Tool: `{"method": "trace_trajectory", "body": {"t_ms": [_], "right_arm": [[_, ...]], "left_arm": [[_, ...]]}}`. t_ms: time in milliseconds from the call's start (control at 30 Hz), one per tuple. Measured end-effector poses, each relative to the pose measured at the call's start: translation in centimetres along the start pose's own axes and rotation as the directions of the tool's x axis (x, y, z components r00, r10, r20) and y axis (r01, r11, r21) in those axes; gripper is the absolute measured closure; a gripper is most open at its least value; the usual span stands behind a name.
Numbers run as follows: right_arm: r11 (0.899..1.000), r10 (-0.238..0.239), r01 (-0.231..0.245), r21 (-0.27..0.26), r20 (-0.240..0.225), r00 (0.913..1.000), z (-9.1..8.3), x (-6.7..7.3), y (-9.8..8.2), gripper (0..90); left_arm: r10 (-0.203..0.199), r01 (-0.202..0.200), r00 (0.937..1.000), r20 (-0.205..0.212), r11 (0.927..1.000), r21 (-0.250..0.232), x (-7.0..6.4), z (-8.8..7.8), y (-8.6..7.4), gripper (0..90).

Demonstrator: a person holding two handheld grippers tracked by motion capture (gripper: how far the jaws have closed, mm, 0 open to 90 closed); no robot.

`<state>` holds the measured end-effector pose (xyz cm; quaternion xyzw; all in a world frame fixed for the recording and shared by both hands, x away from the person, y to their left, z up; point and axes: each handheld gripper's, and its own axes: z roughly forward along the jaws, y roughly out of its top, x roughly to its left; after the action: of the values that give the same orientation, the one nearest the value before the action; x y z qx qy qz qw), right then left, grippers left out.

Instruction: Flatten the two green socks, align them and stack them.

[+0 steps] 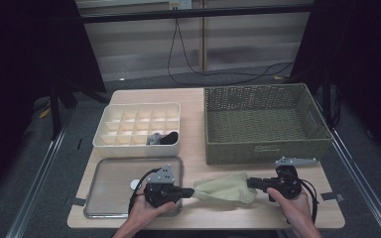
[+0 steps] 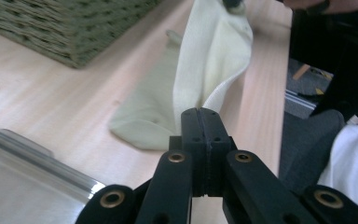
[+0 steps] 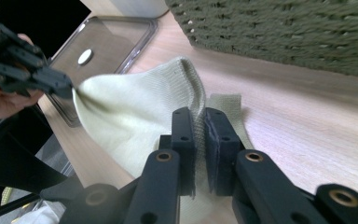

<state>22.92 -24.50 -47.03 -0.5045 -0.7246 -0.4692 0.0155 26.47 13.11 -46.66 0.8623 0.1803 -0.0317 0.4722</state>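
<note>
Overall layout: a wooden tabletop point(image 1: 193, 106) carries three containers at the far and left side, with a pale cloth at the near edge.
Wicker basket point(image 1: 265, 124): far right of the tabletop; green woven walls, inside bare of visible contents.
Divided organiser point(image 1: 138, 126): far left, cream, split into small square compartments; a dark item and a grey item point(image 1: 162, 138) lie in compartments of its near row, toward the right.
Metal tray point(image 1: 124, 186): near left, just in front of the organiser; a small white disc point(image 1: 135, 184) rests on it.
Cloth point(image 1: 225, 188): pale yellow-green knit, near centre of the tabletop, just in front of the basket; stretched between the two claws, its lower part lying on the wood.
Left claw point(image 1: 191, 191): held over the right edge of the tray, pointing right; jaws pressed together, pinching the left end of the cloth.
Right claw point(image 1: 250, 183): near right, pointing left; jaws nearly together, clamped on the ribbed right edge of the cloth, fabric visible between the pads.
Hands: each grips its claw body from the near edge.
</note>
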Motion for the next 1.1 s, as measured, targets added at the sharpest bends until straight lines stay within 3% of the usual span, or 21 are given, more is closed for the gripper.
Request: {"method": "trace_trajectory", "body": {"t_ms": [133, 333, 567, 667, 867, 1000, 1100], "right_arm": [[1.0, 0.015, -0.015, 0.008, -0.008, 0.9999, 0.9, -0.3, -0.1, 83.2], [1.0, 0.012, -0.011, 0.018, -0.008, 0.9999, 1.5, -0.3, -0.4, 81.9], [1.0, -0.024, 0.024, 0.013, -0.001, 0.9997, 1.5, -0.4, -0.6, 73.6], [1.0, -0.026, 0.026, 0.005, 0.015, 0.9995, 1.3, -0.5, -0.5, 68.6], [0.999, -0.036, 0.036, -0.007, 0.038, 0.9986, 0.6, -0.4, -0.5, 67.5], [0.999, -0.039, 0.039, 0.006, 0.039, 0.9985, 0.7, -0.5, -0.6, 68.4], [0.998, -0.054, 0.052, 0.027, 0.065, 0.9964, 1.0, -0.6, -0.7, 67.5]], "left_arm": [[-0.009, 0.008, 0.9999, -0.01, 0.9997, -0.024, 0.5, 0.3, 0.2, 90.0], [-0.014, 0.014, 0.9999, 0.008, 0.9995, -0.027, 0.5, 0.7, -0.1, 89.1], [-0.102, 0.103, 0.9946, 0.02, 0.9916, -0.078, 1.2, 0.2, -0.4, 74.4], [-0.119, 0.12, 0.9928, 0.012, 0.9907, -0.065, 1.3, 0.5, -0.5, 67.7], [-0.154, 0.156, 0.9878, 0.022, 0.9858, -0.063, 1.5, 1.6, -0.2, 57.1], [-0.155, 0.156, 0.9875, 0.026, 0.9873, -0.028, 1.1, 2.4, -0.4, 54.8], [-0.138, 0.137, 0.9904, 0.011, 0.9902, 0.025, 0.6, 3.0, -0.7, 51.4]]}}
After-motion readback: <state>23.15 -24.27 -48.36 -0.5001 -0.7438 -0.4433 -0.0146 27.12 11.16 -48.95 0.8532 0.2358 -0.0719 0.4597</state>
